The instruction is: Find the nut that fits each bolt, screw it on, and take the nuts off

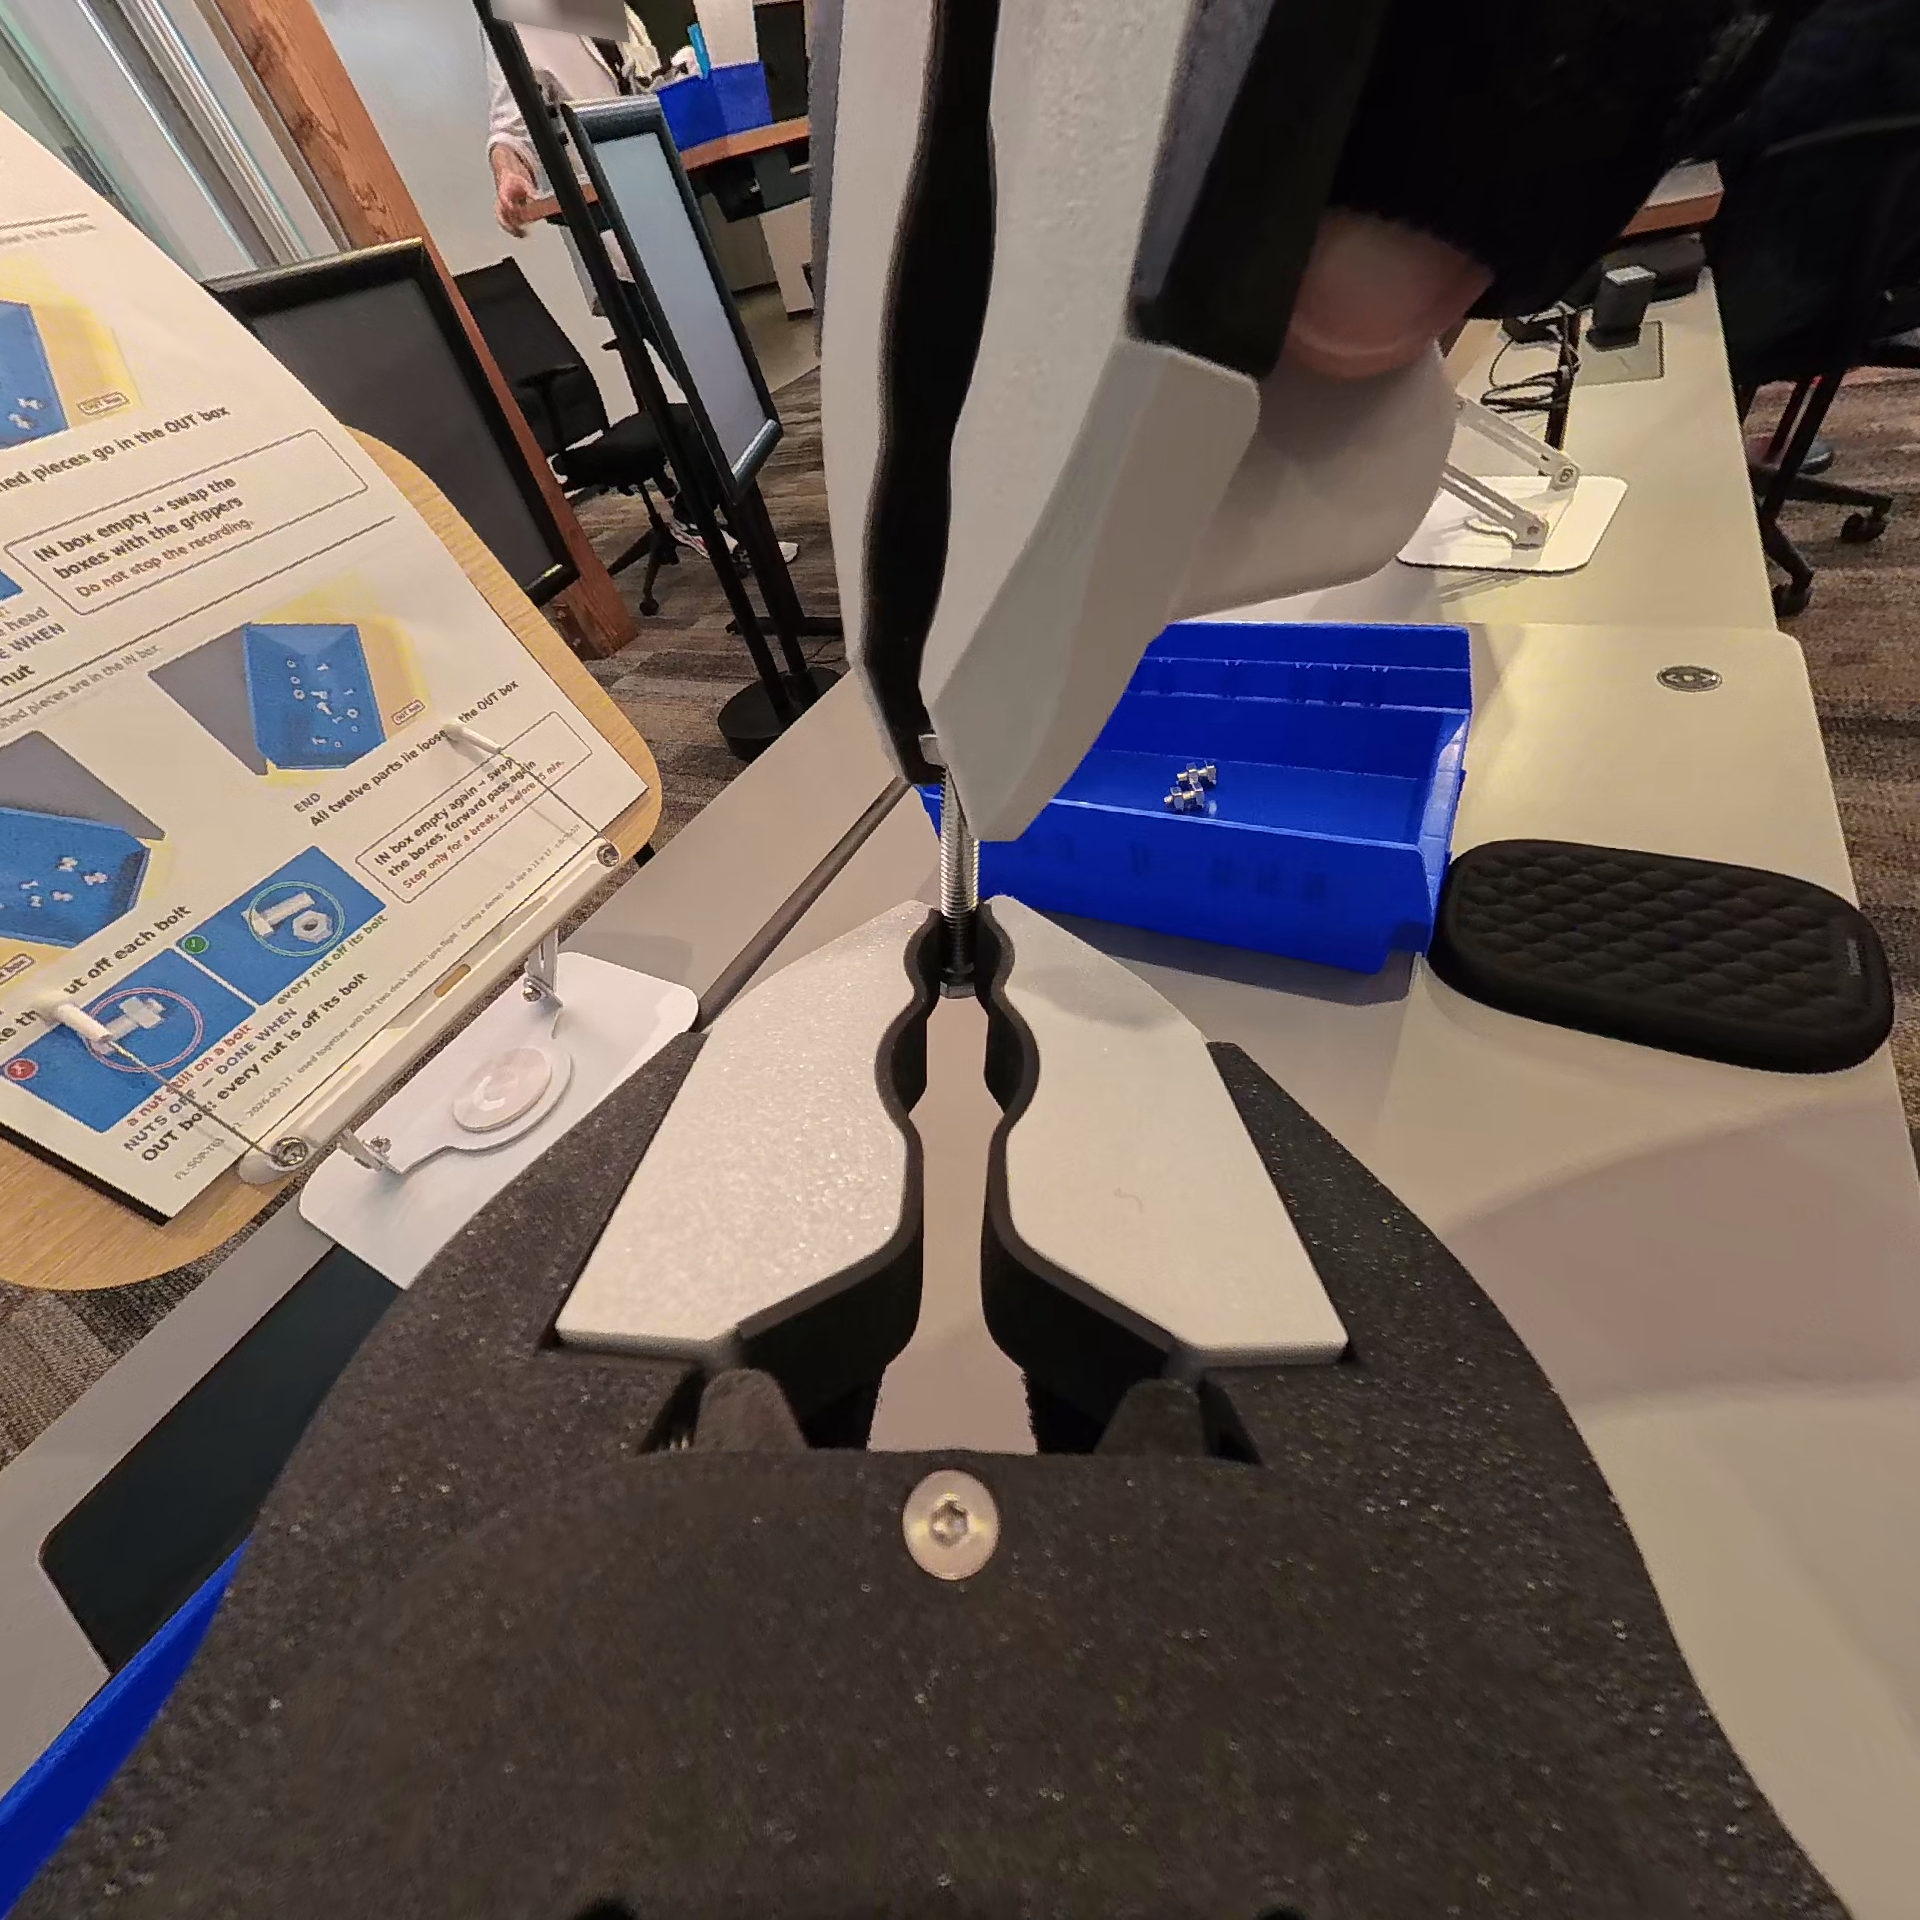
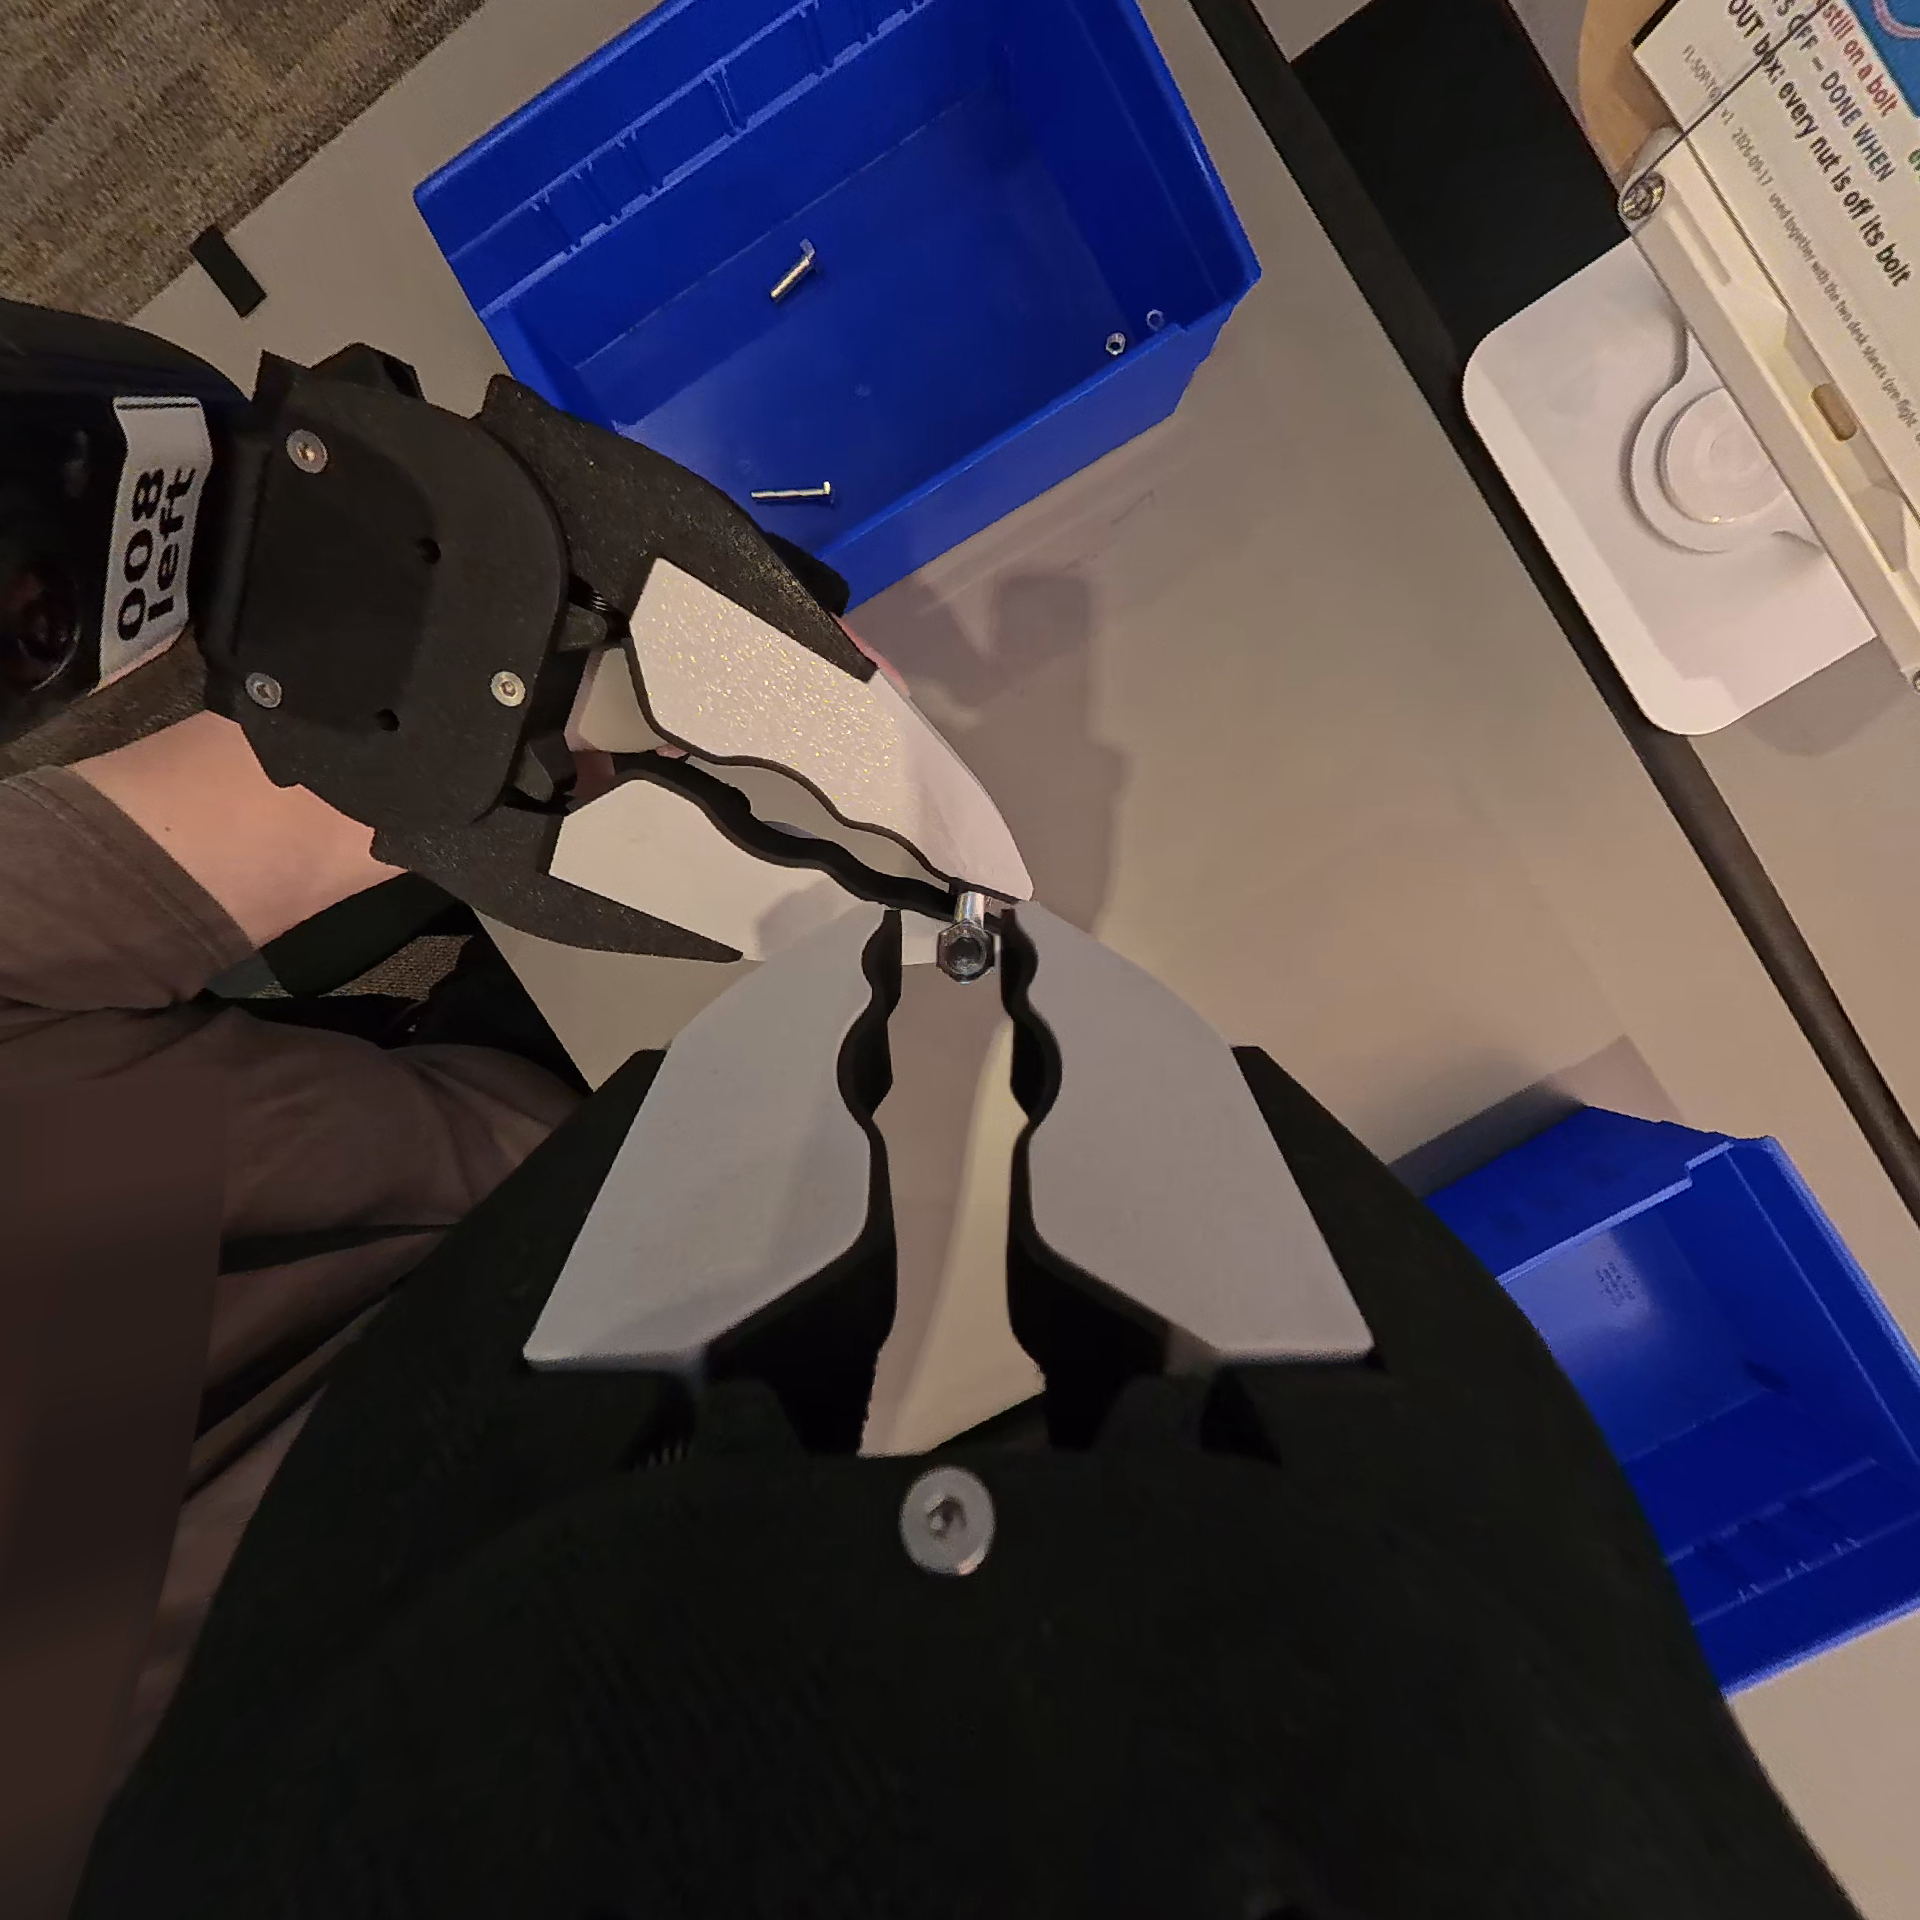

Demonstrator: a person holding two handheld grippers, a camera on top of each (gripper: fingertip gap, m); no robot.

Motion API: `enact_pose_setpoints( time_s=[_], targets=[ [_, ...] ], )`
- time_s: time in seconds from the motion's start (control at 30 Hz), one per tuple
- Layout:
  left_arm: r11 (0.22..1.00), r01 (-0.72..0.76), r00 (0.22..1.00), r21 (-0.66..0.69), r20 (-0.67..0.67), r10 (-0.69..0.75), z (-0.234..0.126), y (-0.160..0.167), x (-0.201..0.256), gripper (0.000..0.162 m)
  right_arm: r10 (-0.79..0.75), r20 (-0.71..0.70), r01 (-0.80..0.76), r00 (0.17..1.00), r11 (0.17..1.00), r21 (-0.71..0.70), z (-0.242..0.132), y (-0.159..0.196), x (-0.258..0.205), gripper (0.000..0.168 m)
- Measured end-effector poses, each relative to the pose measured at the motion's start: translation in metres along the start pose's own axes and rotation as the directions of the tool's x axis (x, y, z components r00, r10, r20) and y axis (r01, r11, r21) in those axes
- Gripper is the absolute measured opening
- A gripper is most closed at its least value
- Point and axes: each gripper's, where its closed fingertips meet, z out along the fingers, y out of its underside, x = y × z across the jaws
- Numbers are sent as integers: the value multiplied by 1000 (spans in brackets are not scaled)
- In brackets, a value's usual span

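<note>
In the left wrist view my left gripper [image 1: 956, 940] is shut on a silver bolt [image 1: 957, 862], whose threaded shaft points up. My right gripper [image 1: 932, 750] comes down from above and is shut on a hex nut [image 1: 929, 742] at the top end of the shaft. In the right wrist view the right gripper [image 2: 961, 935] holds the nut [image 2: 965, 951] face on. The bolt [image 2: 971, 907] runs behind it into the left gripper [image 2: 982, 896], which reaches in from the left. Both are held above the grey table [image 2: 1247, 831].
A blue bin [image 2: 1195, 301] at the far side holds two loose bolts [image 2: 795, 270] and two small nuts [image 2: 1115, 341]. A second blue bin [image 1: 1195, 894] holds several small metal parts [image 1: 1190, 784]. An instruction sheet on a stand [image 1: 260, 727] is at the left; a black pad [image 1: 1662, 956] lies at the right. My two grippers' fingertips are within a few centimetres of each other.
</note>
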Motion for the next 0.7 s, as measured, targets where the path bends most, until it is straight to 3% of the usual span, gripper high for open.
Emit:
enact_pose_setpoints(
  time_s=[0.47,0.7],
  targets=[
    [1000,3,1000,2,-14,-3,0,0,1,5,-70,-21,71,997,996,51,-9,-5,0,29],
    [999,28,997,26,-66,-26,-5,-5,5,5,-228,55,203,972,935,292,-44,-13,-9,34]
  ],
)
